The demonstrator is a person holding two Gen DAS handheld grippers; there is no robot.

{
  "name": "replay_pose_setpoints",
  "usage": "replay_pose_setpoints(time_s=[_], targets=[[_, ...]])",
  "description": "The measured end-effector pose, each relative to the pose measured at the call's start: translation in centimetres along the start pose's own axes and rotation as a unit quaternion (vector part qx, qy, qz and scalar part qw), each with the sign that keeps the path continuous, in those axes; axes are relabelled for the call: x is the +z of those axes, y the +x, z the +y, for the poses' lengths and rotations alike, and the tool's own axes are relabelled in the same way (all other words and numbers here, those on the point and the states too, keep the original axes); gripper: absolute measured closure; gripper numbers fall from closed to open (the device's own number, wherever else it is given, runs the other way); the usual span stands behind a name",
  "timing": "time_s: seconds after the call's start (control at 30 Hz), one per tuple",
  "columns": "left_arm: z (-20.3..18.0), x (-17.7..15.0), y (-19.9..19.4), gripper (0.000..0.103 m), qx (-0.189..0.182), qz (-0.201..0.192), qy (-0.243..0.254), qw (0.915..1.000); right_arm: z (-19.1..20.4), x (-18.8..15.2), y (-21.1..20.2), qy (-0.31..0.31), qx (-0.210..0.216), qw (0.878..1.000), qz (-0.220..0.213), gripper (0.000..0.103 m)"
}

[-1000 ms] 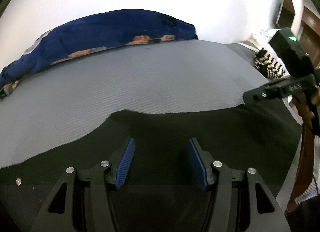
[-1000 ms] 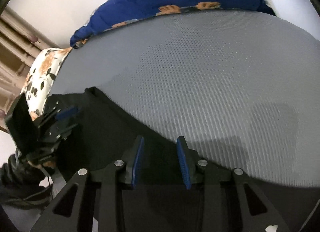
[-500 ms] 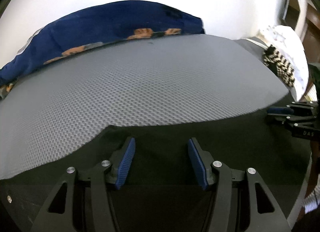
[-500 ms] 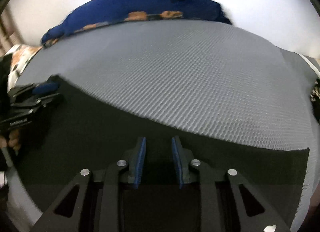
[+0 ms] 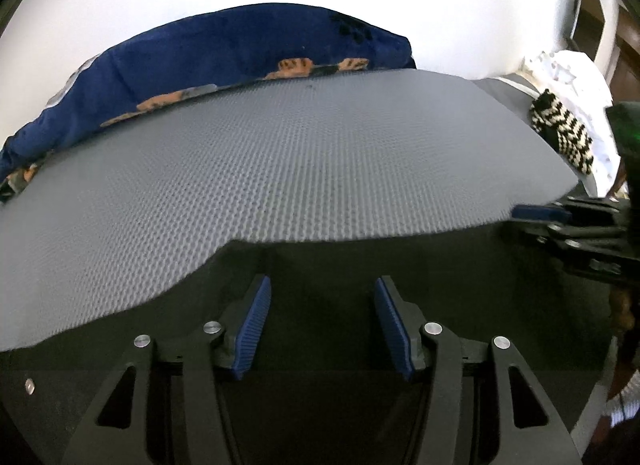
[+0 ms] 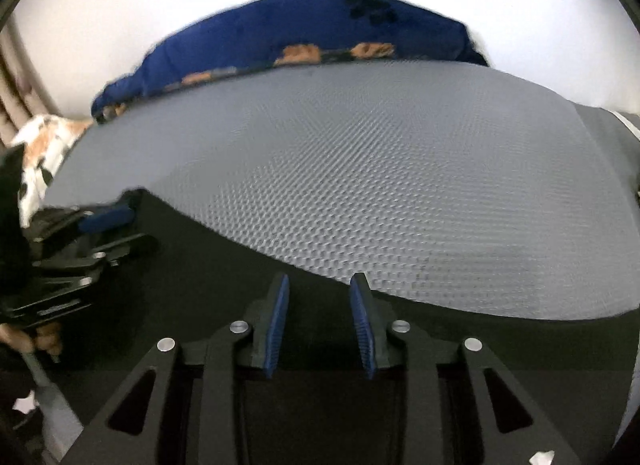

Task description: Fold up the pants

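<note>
Black pants [image 5: 400, 257] lie flat along the near edge of a grey textured mat [image 5: 280, 153]. My left gripper [image 5: 322, 285] is open, its blue pads just above the pants near their far edge. My right gripper [image 6: 319, 283] is open with a narrower gap, over the pants [image 6: 200, 273] at their far edge. Each gripper shows in the other's view: the right one at the right edge [image 5: 560, 221], the left one at the left edge [image 6: 92, 225]. Neither holds cloth.
A dark blue blanket with orange prints [image 5: 240, 53] lies behind the mat against a white wall. A black-and-white patterned cloth [image 5: 560, 137] and white bedding sit at the right. A floral pillow [image 6: 44, 145] is at the left.
Both grippers have lowered and levelled over the pants. The right gripper's jaws narrowed half a second ago and have widened again. The left jaws stay open.
</note>
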State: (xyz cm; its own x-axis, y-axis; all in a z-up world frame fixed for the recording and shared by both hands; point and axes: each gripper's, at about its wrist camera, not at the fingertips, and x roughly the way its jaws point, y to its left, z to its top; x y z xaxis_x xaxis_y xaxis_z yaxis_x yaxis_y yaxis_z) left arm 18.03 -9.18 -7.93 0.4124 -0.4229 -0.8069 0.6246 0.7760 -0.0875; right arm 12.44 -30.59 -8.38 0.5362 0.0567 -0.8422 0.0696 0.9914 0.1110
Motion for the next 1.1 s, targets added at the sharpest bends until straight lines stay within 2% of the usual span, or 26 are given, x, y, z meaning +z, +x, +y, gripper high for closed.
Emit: replay_pose_setpoints(time_s=[0.13, 0.2, 0.33, 0.5, 0.6, 0.83, 1.1], targets=[[1.0, -1.5, -0.7, 0.048, 0.018, 0.012, 0.001, 0.9998, -1.4, -0.1, 0.3, 0.021, -0.025, 0.999, -0.008, 0.077], [1.8, -2.2, -0.9, 0.048, 0.018, 0.016, -0.013, 0.9996, -3.1, -0.1, -0.6, 0.048, -0.037, 0.998, -0.011, 0.072], [1.6, -2.7, -2.6, 0.048, 0.025, 0.011, -0.026, 0.9993, -6.3, -0.8, -4.8, 0.102, -0.002, 0.994, -0.031, 0.071], [0.3, -4.2, -5.3, 0.041, -0.005, 0.003, -0.074, 0.9972, -10.3, -4.7, -10.9, 0.164, 0.006, 0.986, -0.042, 0.066], [-1.4, -5.6, -6.7, 0.041, -0.025, 0.003, -0.081, 0.9964, -12.9, -8.7, -14.1, 0.220, 0.005, 0.975, -0.039, 0.065], [-3.5, -7.8, -6.9, 0.040, -0.040, 0.023, -0.101, 0.9938, -17.9, -16.1, -17.3, 0.330, -0.015, 0.943, -0.029, 0.064], [-3.5, -8.6, -7.3, 0.040, -0.026, 0.017, -0.119, 0.9924, -21.6, -20.4, -17.1, 0.417, 0.010, 0.908, -0.038, 0.064]])
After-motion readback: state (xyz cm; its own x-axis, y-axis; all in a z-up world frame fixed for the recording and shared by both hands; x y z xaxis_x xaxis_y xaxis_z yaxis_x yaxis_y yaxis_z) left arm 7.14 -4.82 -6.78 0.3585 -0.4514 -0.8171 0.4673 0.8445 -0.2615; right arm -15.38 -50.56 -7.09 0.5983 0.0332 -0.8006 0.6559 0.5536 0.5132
